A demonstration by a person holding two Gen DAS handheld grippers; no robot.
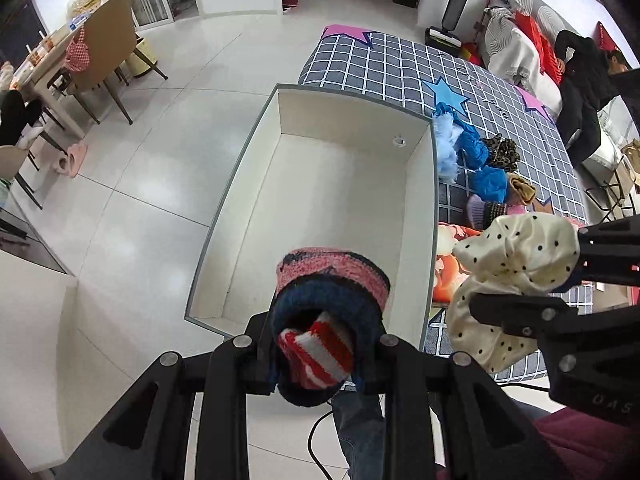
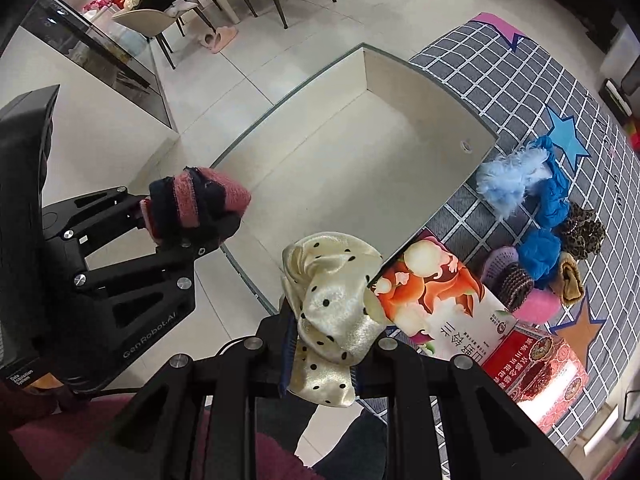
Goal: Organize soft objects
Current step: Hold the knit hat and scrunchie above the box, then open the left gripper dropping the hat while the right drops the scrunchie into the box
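Currently the white box holds nothing. Left gripper clamps a knitted roll above it; right gripper clamps a dotted scrunchie beside it. The pile beside the box remains unsorted.

Home: dining table, sofa

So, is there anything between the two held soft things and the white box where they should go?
Nothing visible. The knitted roll in the left claw hangs over the near end of the empty white box. The dotted scrunchie in the right claw hangs just beside it.
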